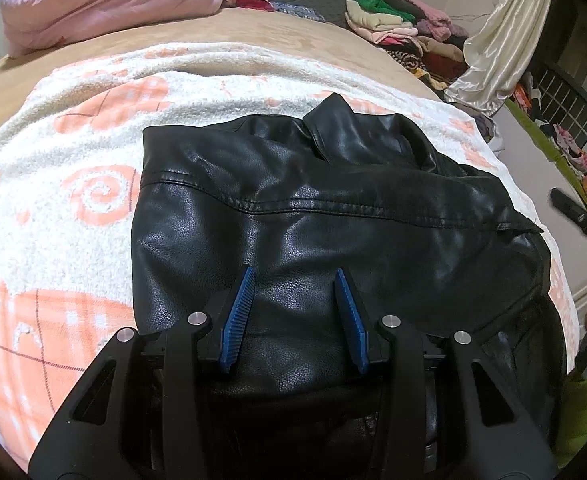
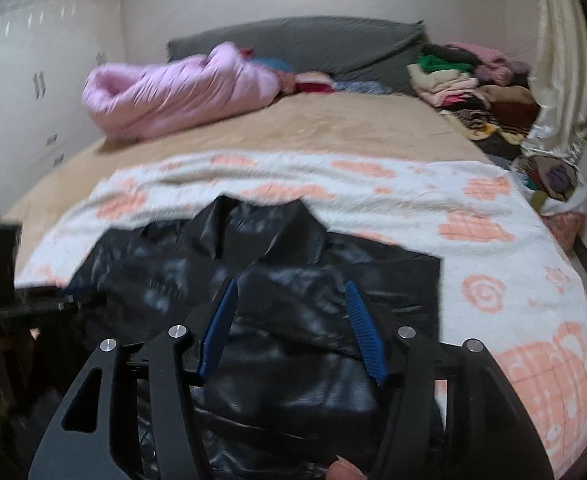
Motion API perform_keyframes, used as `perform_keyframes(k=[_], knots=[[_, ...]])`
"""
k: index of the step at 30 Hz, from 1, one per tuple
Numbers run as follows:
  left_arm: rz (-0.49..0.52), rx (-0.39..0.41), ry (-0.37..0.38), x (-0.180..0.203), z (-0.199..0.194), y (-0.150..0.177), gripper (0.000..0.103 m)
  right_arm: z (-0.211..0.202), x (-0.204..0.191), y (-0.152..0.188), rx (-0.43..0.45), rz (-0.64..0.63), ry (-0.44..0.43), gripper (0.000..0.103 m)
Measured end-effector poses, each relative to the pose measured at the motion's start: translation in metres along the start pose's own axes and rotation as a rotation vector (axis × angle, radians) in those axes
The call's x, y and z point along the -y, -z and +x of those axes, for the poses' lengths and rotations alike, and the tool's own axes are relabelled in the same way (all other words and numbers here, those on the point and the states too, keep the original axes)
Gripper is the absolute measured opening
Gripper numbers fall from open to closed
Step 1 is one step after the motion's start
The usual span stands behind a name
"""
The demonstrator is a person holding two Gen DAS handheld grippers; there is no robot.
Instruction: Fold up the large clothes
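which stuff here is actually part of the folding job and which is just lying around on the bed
Part of the job:
- black leather jacket
- white and orange blanket it lies on
- left claw, jaws apart over the jacket
- right claw, jaws apart over the jacket

Just lying about:
- pink quilted bundle
- pile of mixed clothes
- grey headboard cushion
- cream curtain

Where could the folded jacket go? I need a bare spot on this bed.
Free: the tan sheet between the patterned blanket and grey headboard, right of the pink quilt. Crowded: the clothes pile by the curtain.
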State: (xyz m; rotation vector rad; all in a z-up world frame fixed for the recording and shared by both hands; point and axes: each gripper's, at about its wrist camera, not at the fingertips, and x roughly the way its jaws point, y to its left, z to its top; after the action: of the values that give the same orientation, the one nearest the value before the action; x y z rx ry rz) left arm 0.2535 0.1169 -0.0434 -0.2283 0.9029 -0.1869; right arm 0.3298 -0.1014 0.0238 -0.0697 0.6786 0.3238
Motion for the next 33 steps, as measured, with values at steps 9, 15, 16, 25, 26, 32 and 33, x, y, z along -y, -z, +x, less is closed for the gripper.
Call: perform_keyframes(k=[9, 15, 16, 25, 26, 32, 33], knots=[[0.004, 0.001, -0.003, 0.001, 0.0, 0.0, 0.034, 0.07, 0.002, 0.034, -0.259, 0.007, 0.031, 0.054], [0.0, 0.002, 0.003, 0.0, 0.001, 0.0, 0.034, 0.073, 0.0, 0.04, -0.25, 0.036, 0.017, 0.055], [-0.001, 0.003, 0.003, 0.0, 0.001, 0.0, 0.034, 0.069, 0.001, 0.038, -0.239, 0.048, 0.005, 0.056], [-0.013, 0.031, 0.035, 0.005, -0.022, -0.004, 0.059, 0.024, 0.006, 0.021, -0.122, 0.127, -0.074, 0.07], [-0.004, 0.043, 0.027, 0.008, -0.026, -0.005, 0.061, 0.019, 0.006, 0.019, -0.108, 0.127, -0.078, 0.072], [0.017, 0.081, 0.068, 0.022, -0.045, -0.006, 0.069, -0.009, 0.007, 0.012, -0.046, 0.12, -0.052, 0.083], [0.023, 0.083, 0.073, 0.025, -0.047, -0.005, 0.069, -0.011, 0.009, 0.011, -0.038, 0.121, -0.052, 0.084]])
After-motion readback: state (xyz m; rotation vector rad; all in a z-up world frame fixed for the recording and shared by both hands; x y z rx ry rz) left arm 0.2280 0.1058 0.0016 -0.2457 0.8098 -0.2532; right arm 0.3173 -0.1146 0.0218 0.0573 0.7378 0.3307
